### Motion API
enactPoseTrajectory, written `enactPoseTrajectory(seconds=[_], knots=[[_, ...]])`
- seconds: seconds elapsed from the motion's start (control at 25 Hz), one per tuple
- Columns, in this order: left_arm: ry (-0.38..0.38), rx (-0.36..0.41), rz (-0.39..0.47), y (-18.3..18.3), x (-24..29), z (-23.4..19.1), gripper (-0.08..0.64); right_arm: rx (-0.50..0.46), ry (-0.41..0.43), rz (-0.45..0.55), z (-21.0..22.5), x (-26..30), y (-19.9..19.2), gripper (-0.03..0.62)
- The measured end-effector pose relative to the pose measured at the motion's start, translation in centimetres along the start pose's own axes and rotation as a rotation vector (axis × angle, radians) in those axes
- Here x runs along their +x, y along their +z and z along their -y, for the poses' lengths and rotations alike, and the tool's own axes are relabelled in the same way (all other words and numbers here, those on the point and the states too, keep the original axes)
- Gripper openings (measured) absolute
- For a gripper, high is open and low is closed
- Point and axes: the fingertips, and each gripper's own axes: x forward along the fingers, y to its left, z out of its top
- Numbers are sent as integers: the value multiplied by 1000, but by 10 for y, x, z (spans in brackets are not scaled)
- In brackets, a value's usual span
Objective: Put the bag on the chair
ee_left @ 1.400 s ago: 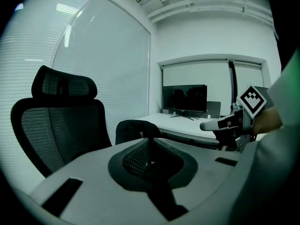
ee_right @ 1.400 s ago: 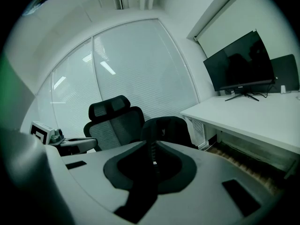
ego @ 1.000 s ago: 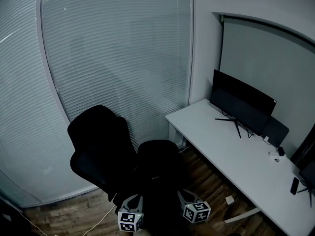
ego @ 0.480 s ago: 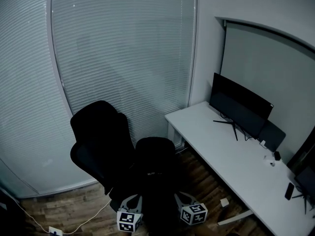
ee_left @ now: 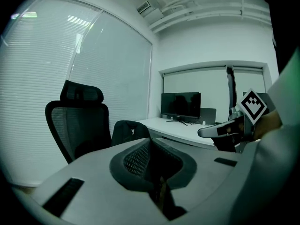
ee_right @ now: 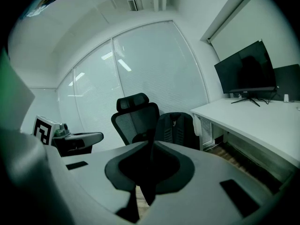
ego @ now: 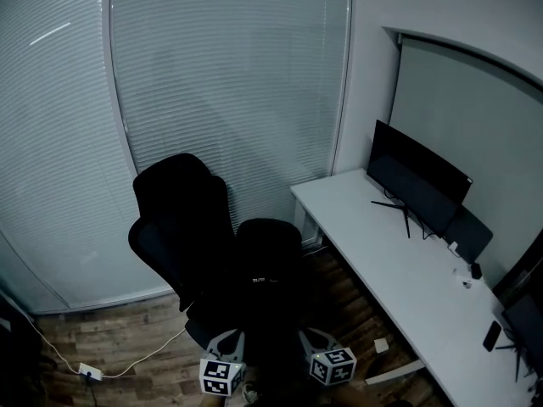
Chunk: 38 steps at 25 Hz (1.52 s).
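A black bag (ego: 270, 282) hangs between my two grippers, in front of a black mesh office chair (ego: 178, 227). My left gripper (ego: 231, 339) is at the bag's left side and my right gripper (ego: 310, 337) at its right. In the left gripper view the jaws (ee_left: 157, 182) are shut with a thin dark strip of the bag pinched between them; the bag (ee_left: 129, 131) shows beyond, beside the chair (ee_left: 77, 121). In the right gripper view the jaws (ee_right: 146, 172) are shut on a dark strap, with bag (ee_right: 176, 128) and chair (ee_right: 136, 118) ahead.
A long white desk (ego: 399, 270) runs along the right wall and carries a dark monitor (ego: 420, 181) and small items. Closed blinds cover the window behind the chair. A white cable and power strip (ego: 89, 370) lie on the wood floor at the left.
Both grippers and the bag have moved forward toward the chair, and the bag now overlaps the chair's seat. A cable and power strip have come into view at lower left.
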Motion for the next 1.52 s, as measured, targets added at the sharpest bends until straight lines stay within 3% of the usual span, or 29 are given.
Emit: enactPoseTrajectory(seconds=[0.44, 0.88, 1.52], knots=[[48, -22, 1, -20, -49, 41, 28, -5, 25, -13, -4, -51, -27, 57], [54, -36, -10, -36, -63, 73, 28, -17, 37, -16, 2, -82, -39, 51], [52, -48, -14, -40, -66, 79, 28, -20, 24, -18, 5, -90, -45, 51]])
